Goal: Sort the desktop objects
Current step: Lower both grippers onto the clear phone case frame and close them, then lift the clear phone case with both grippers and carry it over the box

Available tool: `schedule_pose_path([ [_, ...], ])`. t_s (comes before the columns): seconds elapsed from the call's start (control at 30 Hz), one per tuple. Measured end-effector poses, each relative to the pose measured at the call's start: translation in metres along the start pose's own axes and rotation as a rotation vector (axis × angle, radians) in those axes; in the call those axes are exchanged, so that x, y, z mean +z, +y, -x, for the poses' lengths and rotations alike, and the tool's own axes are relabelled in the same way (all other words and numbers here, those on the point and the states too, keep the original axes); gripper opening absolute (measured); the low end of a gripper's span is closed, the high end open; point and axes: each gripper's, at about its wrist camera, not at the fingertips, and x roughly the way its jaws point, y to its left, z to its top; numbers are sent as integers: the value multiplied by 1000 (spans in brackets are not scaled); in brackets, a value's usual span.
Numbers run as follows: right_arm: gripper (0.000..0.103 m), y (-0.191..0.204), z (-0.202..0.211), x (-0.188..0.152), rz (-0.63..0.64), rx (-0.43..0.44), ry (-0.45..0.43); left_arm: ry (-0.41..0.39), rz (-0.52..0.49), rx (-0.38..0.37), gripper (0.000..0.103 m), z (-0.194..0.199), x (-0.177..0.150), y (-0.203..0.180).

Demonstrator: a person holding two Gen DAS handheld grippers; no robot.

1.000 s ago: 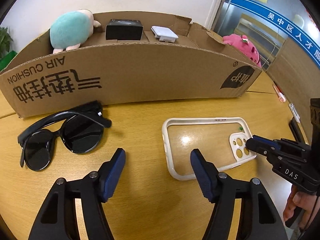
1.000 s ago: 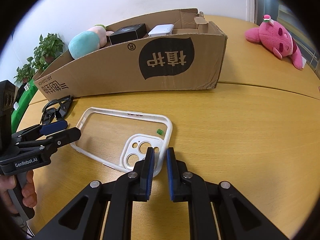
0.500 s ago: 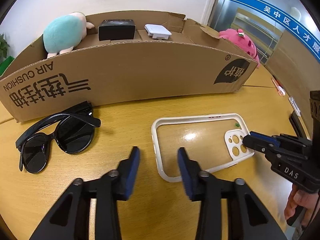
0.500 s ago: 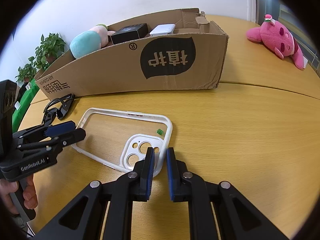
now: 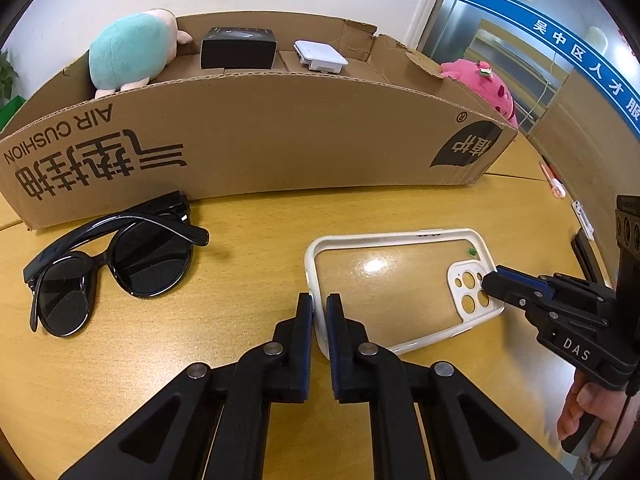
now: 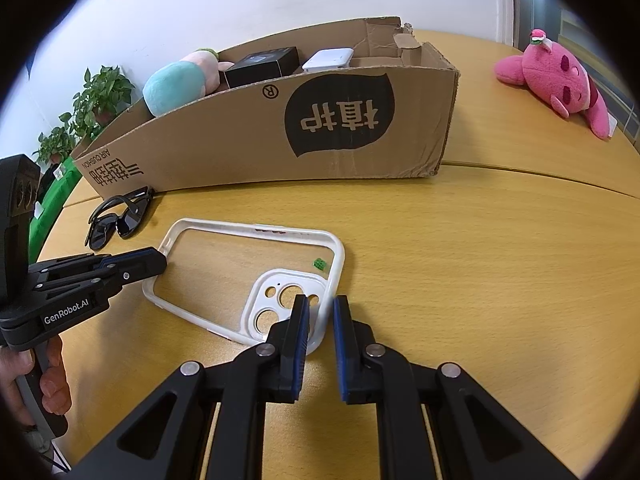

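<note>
White phone case [image 5: 394,288]: flat on the bench [image 5: 248,220], in front of the cardboard box [image 5: 256,136].
Left tool [image 5: 319,308]: clamped on the case's plain end.
Right tool [image 6: 320,312]: clamped on its camera-cutout end.
Sunglasses [image 5: 112,260]: beside the case.

phone case [image 5: 400,236] white | sunglasses [image 5: 112,264] black (glossy) | box [image 5: 280,136] brown

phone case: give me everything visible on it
The phone case is a clear-backed shell with a white bumper rim and a white camera block with round cutouts, looks like soft plastic. It lies flat, open side up, on the wooden table in front of the cardboard box. A small green speck sits inside near the camera block. The left gripper pinches the rim of its plain end; the right gripper pinches the rim of the camera end.
</note>
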Motion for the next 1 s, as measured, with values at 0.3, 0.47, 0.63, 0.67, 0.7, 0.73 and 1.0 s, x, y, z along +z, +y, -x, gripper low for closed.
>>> schedule_pose_path([
  [0.3, 10, -5, 4, 0, -28, 13, -8, -41, -21, -12, 6, 20, 4, -6],
  [0.47, 8, -4, 10, 4, -27, 10, -30, -70, -34, -20, 5, 33, 13, -7],
  [0.63, 9, -6, 9, 3, -54, 22, -16, -45, -23, -7, 5, 29, 10, 0],
  [0.67, 12, -6, 10, 1, -61, 24, -13, -41, -20, -4, 5, 28, 8, 1],
  [0.7, 17, -6, 10, 0, -63, 26, -9, -36, -17, 0, 5, 27, 6, 2],
  [0.73, 29, -5, 11, -1, -62, 26, -8, -31, -13, 2, 5, 26, 4, 3],
  [1.0, 17, 21, 5, -9, 15, -11, 28, -22, 9, 4, 5, 25, -6, 10],
])
